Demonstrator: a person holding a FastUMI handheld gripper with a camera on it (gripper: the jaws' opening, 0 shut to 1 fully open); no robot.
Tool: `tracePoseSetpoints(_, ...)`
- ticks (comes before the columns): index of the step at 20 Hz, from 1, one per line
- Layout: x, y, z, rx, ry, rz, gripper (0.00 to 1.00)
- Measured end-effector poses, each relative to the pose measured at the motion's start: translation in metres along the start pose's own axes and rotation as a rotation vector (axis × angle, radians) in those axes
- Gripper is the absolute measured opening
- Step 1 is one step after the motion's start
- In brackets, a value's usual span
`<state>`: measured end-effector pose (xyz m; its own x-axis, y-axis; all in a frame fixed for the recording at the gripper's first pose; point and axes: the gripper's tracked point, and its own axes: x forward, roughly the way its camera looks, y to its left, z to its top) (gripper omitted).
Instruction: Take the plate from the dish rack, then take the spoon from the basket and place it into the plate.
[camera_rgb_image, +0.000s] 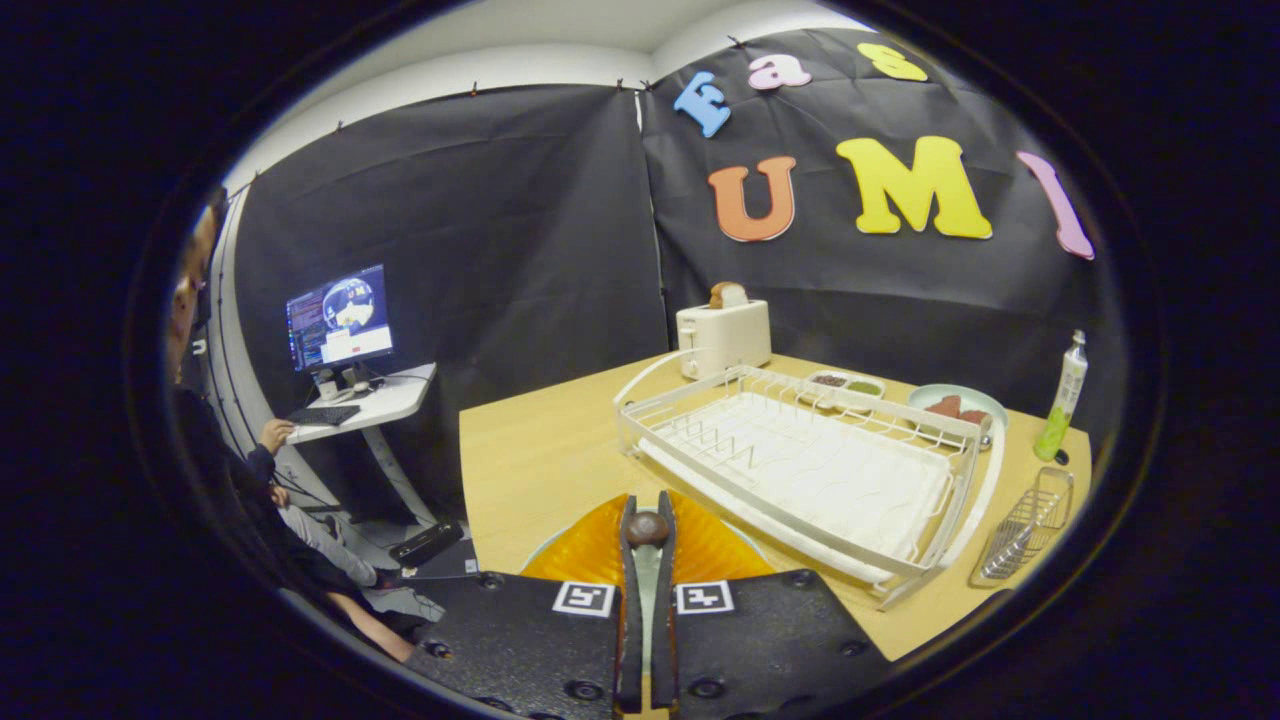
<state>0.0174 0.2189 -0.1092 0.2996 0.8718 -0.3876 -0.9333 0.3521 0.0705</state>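
A: Spoon (646, 528) first: what does it look like?
B: Small, with a dark brown rounded end poking out at the tips of the fingers (634, 530). The handle runs back between them, pale, mostly hidden.
A: And the gripper (646, 522)?
B: Narrow, nearly closed, both fingers pressing on the spoon from either side.
A: Where is that over the table (540, 450)?
B: Above the plate (600, 550), an orange ribbed dish with a pale rim, lying near the table's front edge right under the fingers. Whether the spoon touches the plate I cannot tell.
A: Rack (800, 470)?
B: White wire, with a white tray under it, just beyond and right of the plate, no dishes standing in it.
A: Basket (1030, 525)?
B: Small metal wire one, right of the rack near the table's right edge. Its inside is too small to make out.
A: Open room?
B: Bare wood left of the rack, from the plate back toward the toaster (723, 337). Behind the rack it is crowded: a small tray (848, 383), a green dish (958, 403), a bottle (1064, 398) at the far right corner.
A: Off the table?
B: A person (260, 470) sits at a desk (385, 400) with a monitor (340, 317), well apart to the left
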Motion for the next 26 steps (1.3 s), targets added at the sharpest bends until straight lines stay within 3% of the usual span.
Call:
tracePoseSetpoints(4, 0.003, -0.004, -0.006, 0.037, 0.010, 0.046, 0.12)
tracePoseSetpoints(7, 0.000, -0.019, 0.003, 0.062, -0.031, 0.003, 0.21)
tracePoseSetpoints(8, -0.002, -0.024, 0.008, 0.068, -0.044, -0.016, 0.42)
tracePoseSetpoints(13, -0.011, -0.041, 0.018, 0.074, -0.101, -0.140, 0.89)
tracePoseSetpoints(15, -0.015, -0.053, 0.024, 0.063, -0.127, -0.230, 0.99)
tracePoseSetpoints(23, -0.076, -0.090, 0.061, 0.048, -0.265, -0.729, 1.00)
tracePoseSetpoints(26, -0.104, -0.085, 0.072, 0.080, -0.307, -0.854, 1.00)
